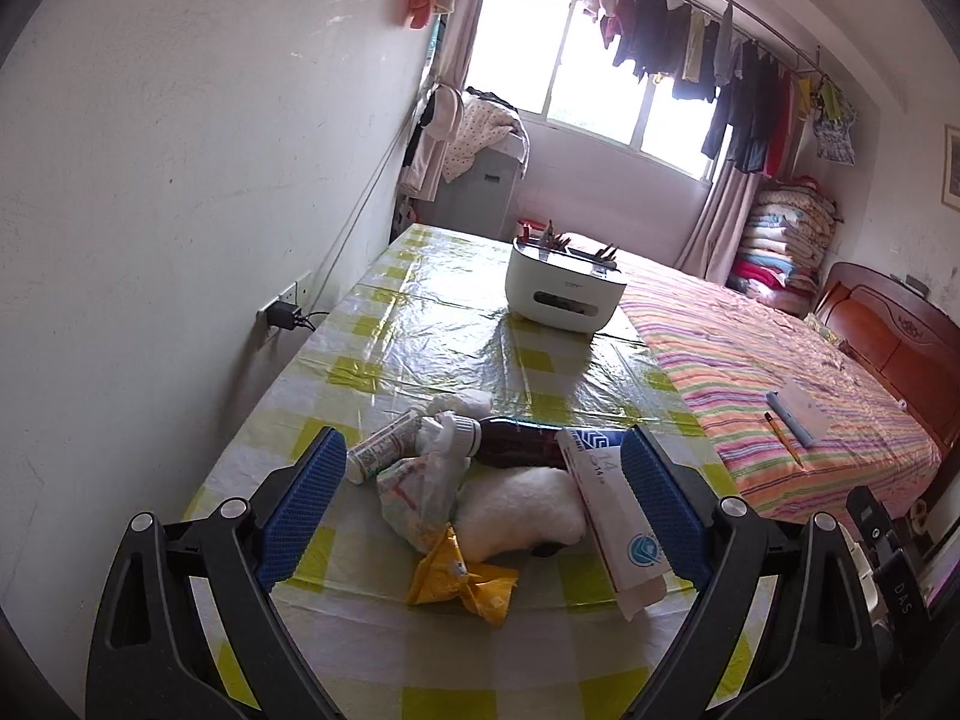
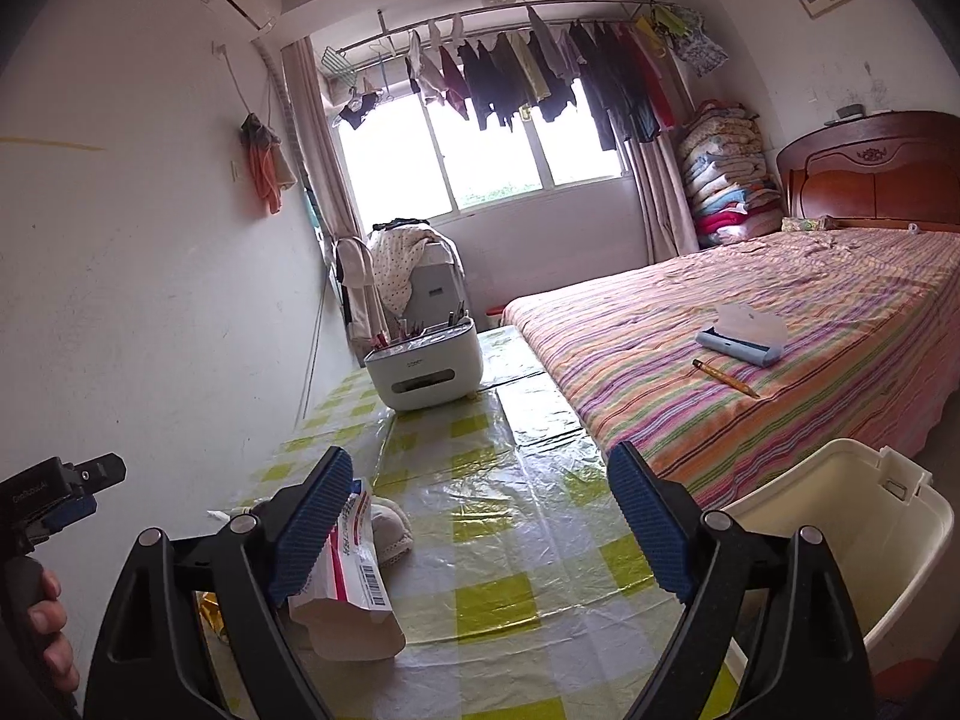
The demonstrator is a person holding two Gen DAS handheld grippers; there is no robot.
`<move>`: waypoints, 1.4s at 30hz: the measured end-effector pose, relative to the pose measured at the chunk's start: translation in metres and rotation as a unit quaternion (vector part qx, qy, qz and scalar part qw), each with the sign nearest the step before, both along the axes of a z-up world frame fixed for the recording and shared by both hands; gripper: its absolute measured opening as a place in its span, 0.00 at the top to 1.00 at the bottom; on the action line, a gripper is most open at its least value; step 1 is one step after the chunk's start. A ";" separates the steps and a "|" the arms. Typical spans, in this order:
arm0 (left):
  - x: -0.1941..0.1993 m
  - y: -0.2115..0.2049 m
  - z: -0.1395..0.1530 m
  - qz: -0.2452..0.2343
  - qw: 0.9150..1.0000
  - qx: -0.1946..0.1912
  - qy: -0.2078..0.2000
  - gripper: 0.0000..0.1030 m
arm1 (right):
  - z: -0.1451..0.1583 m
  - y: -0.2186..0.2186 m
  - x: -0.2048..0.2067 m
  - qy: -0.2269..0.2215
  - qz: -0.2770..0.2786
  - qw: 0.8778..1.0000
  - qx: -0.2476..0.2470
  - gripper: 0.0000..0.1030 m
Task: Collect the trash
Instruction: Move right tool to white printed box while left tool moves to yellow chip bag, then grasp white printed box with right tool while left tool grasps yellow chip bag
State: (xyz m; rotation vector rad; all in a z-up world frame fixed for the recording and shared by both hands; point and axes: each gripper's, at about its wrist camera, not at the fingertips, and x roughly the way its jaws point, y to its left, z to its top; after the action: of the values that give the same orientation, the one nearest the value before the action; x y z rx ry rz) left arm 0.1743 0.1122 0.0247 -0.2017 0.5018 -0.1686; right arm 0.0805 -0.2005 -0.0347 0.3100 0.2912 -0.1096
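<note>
Two tongs: left tongs [image 1: 480,498] and right tongs [image 2: 477,525], both spread wide, gripping nothing.
Trash: brown bottle [image 1: 516,449], yellow wrapper [image 1: 459,582], white carton [image 1: 612,516] heaped on counter [image 1: 432,324] between the left pads.
Bin: cream bin [image 2: 840,546] beside counter, right.

Trash pile [image 1: 480,480] on table [image 1: 420,324]; bin [image 2: 840,540] right, apparently beside bed [image 2: 750,312].

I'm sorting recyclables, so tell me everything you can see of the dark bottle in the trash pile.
The dark bottle lies on its side on the checked tablecloth, white cap pointing left. It looks like clear plastic holding dark brown liquid. A crumpled white wrapper lies against its cap, a long white carton covers its base, and white fluffy wadding lies in front. It sits between the left tongs, ungripped.
</note>
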 end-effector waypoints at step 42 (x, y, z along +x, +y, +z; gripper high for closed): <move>0.047 0.039 -0.079 -0.005 0.975 0.018 0.223 0.11 | -0.070 0.108 0.133 0.237 0.157 0.950 -0.130 0.55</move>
State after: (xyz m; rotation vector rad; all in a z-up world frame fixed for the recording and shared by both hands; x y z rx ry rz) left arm 0.2208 0.1511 -0.0539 -0.2028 0.9533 -0.1244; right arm 0.2131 -0.0921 -0.1048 -0.0336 0.7917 0.0947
